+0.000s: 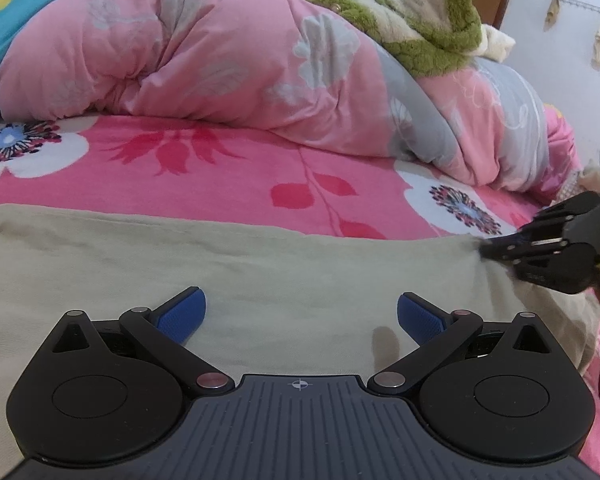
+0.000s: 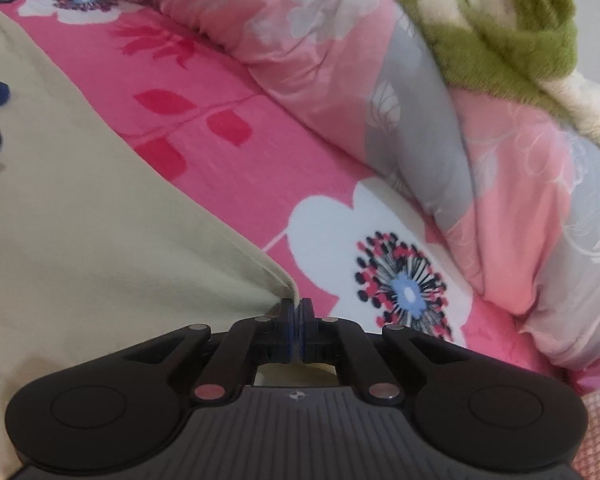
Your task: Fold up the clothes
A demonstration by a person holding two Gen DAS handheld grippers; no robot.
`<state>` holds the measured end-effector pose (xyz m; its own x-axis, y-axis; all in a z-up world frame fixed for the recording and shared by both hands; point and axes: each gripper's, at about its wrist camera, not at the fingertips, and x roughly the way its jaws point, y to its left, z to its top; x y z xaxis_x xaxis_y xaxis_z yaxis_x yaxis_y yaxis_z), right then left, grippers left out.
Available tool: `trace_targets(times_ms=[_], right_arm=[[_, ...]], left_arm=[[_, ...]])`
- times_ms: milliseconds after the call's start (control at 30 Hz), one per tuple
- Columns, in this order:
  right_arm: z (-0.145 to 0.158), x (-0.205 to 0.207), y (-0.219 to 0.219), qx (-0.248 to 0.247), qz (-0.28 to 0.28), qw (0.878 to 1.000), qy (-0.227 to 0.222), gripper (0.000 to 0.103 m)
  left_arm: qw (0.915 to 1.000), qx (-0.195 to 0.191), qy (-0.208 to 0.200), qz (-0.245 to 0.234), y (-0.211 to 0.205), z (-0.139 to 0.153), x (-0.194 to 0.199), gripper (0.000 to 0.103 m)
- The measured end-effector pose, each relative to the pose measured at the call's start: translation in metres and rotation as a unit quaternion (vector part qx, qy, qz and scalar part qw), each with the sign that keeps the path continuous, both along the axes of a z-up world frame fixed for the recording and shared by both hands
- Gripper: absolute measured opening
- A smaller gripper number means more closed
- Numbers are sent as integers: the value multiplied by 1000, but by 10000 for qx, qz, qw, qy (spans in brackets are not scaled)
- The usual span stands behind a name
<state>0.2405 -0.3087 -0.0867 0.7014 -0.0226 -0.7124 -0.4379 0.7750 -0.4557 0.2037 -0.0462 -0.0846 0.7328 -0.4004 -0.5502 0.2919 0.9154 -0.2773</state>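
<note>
1. We see our left tongs point(image 1: 301, 314) spread wide over the beige garment point(image 1: 260, 280), their blue pads point(image 1: 182, 314) gripping nothing.
2. Our right tongs point(image 2: 297, 312) are pressed together on a corner of the same garment.
3. The garment lies spread on the bed, over a pink flowered sheet point(image 2: 228, 168).
4. Behind it a pink and grey quilt point(image 1: 220, 60) is bunched up, with a green and cream fleece point(image 1: 420, 28) on top.
</note>
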Motion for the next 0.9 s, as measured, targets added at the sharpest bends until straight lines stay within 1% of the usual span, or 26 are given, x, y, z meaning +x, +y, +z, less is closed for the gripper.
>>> trace_targets(times_ms=[67,133,167,200,267,300,333,367,400,467,533,600,667,767,833,900], right_arm=[[-4,8,-6,217,-228,9995,71,1],[-9,17,-13,433,-455,9979,142,7],[-10,21,-18,564,-614,9964,159,20],[-6,26,-31,780,-951,9924,99,31],[1,34,-58,1234,-1622,9790,-38,31],[8,24,-77,1570,-1971,9676,-183,31],[15,14,-96,1902,-2315,9535,-328,31],[21,4,-115,2229,-2653,9369,-471,31],[28,-6,-134,2549,-2983,9177,-613,31],[42,-26,-172,3169,-3619,8721,-893,32],[54,-49,-208,3756,-4187,8188,-1146,32],[49,-90,-223,4327,-4446,7759,-1147,33],[37,-124,-231,4791,-4643,7386,-973,33],[12,-160,-234,5269,-4885,6926,-639,33],[-1,-170,-232,5492,-4938,6720,-546,33],[-8,-171,-232,5631,-4972,6581,-512,33]], left_arm=[[10000,3,6,-23,0,-1,0,103],[10000,2,8,-36,-1,-2,0,103],[10000,2,7,-38,-1,-2,0,103],[10000,3,7,-40,-1,-2,0,103],[10000,4,6,-43,-1,-2,0,103],[10000,2,6,-45,-1,-3,0,103],[10000,-2,8,-45,-1,-3,0,103],[10000,2,7,-45,-1,-3,0,103],[10000,6,5,-45,-1,-3,0,103],[10000,9,4,-45,-1,-2,0,103],[10000,10,4,-45,-1,-2,0,103],[10000,15,3,-43,-1,-2,0,103],[10000,15,1,-42,-2,-2,-1,103],[10000,-4,1,-43,-1,-2,-1,103],[10000,-20,2,-43,-1,-2,0,103],[10000,-25,3,-43,-1,-2,0,103]])
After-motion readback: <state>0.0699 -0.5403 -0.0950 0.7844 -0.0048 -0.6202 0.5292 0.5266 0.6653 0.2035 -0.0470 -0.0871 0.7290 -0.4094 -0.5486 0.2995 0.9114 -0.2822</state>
